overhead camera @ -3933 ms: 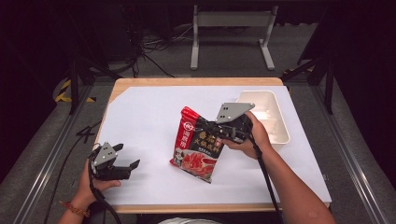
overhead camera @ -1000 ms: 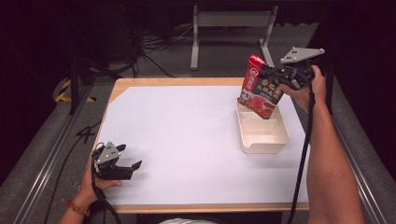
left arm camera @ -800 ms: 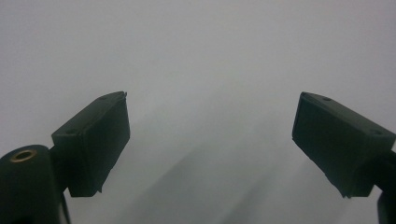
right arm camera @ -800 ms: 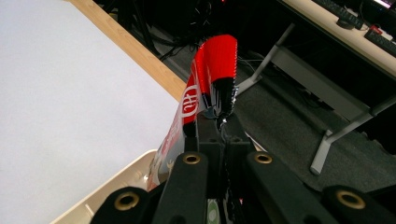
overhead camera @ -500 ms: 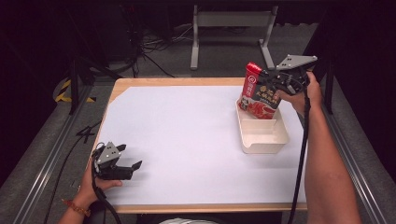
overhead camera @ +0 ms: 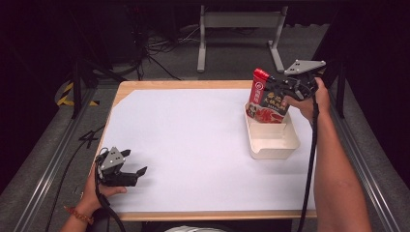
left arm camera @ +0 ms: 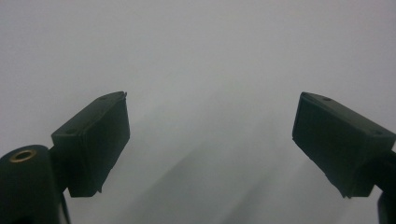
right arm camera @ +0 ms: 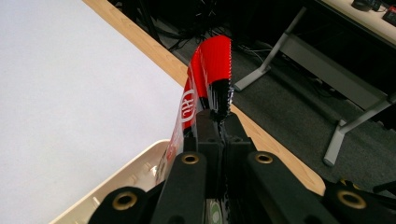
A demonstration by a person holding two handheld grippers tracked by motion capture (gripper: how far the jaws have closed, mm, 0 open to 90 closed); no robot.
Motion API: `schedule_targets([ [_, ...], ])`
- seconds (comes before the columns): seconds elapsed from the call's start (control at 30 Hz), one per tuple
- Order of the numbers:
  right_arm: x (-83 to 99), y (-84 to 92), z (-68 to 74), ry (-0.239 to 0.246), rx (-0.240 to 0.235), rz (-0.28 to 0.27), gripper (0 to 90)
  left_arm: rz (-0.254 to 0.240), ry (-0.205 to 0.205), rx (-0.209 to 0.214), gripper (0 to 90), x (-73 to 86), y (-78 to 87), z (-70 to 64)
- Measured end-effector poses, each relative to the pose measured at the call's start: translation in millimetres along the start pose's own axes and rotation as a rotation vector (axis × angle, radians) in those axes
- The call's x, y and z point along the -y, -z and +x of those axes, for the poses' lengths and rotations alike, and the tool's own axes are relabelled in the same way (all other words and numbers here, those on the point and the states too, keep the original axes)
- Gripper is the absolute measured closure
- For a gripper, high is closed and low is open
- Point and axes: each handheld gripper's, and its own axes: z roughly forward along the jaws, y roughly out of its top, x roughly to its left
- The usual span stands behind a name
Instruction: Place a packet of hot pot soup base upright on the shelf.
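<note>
A dark room with a grey floor, cables and one metal stand lies behind the one table, whose white top has a wooden rim showing along the far and near edges.

On it stands one cream tray, close to the right side and toward the far edge. There is one red packet; it hangs upright with its lower end inside the far part of the tray, its top well above the rim. There are two grippers. The right gripper is clenched on the packet's right edge, high up. The left gripper rests at the near left corner of the table, well apart from the tray, its jaws released and holding nothing.

The right gripper view shows the jaws pinched on the packet's serrated side seam and the tray's corner just below, which the high view cannot resolve. The left gripper view shows two wide-set pads over bare white surface.

The whole middle of the table, between the left gripper and the tray, lies open; the tray sits near the right edge.
</note>
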Motion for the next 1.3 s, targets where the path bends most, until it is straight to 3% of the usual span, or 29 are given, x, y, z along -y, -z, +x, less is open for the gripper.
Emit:
schedule_targets([
  [0.47, 1.4, 2.1, -1.8, -0.016, -0.006, -0.005, 84.9, 0.003, 0.001, 0.0, 12.1, -0.1, -0.4, -0.4],
  [0.77, 2.1, 5.3, -2.2, -0.032, 0.014, -0.001, 79.5, 0.001, 0.001, -0.002, 12.1, -0.2, -0.5, -0.7],
  [1.3, 14.8, 23.5, -4.3, -0.074, 0.073, 0.006, 62.4, 0.001, -0.006, -0.002, 12.0, -0.8, -0.4, -1.2],
])
